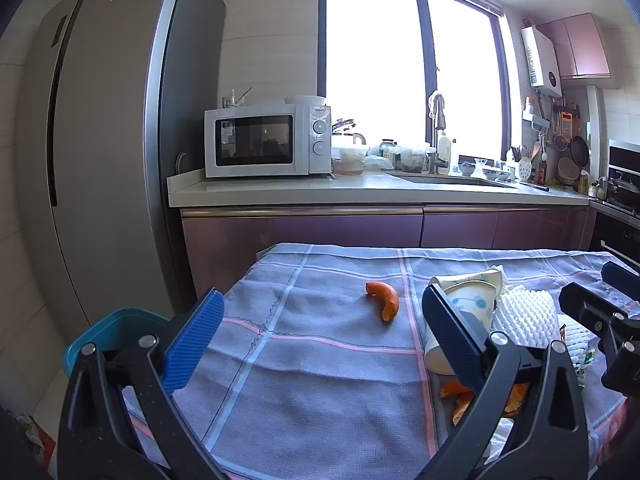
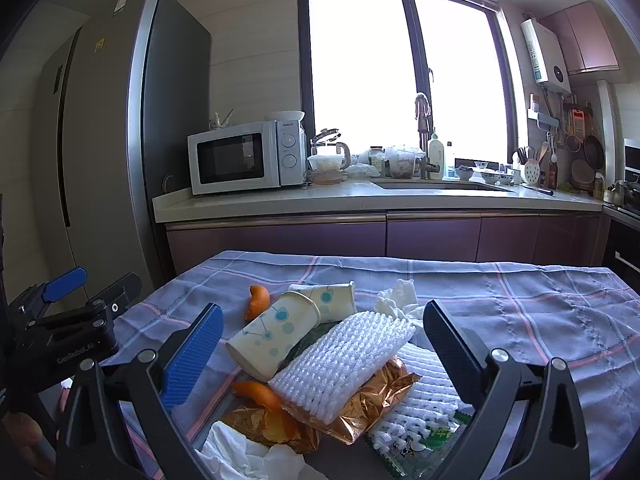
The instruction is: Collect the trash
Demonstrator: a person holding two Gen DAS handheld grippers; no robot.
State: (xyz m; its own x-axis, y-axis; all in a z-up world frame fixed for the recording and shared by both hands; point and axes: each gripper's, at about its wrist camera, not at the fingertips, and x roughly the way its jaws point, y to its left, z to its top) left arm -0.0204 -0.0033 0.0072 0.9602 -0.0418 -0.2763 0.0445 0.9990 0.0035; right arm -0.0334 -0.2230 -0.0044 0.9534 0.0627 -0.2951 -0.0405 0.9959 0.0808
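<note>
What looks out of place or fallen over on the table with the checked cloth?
Two paper cups lie tipped on their sides in the trash pile, not upright. One orange peel lies alone on the cloth, apart from the pile. No spill shows.

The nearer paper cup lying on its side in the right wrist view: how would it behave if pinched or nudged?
The paper cup is probably light and thin-walled, so a firm pinch would likely crush it. Lying on its side, propped against the white foam net, it may roll or slide across the checked tablecloth if nudged. Its open mouth looks empty, so spilling seems unlikely.
</note>
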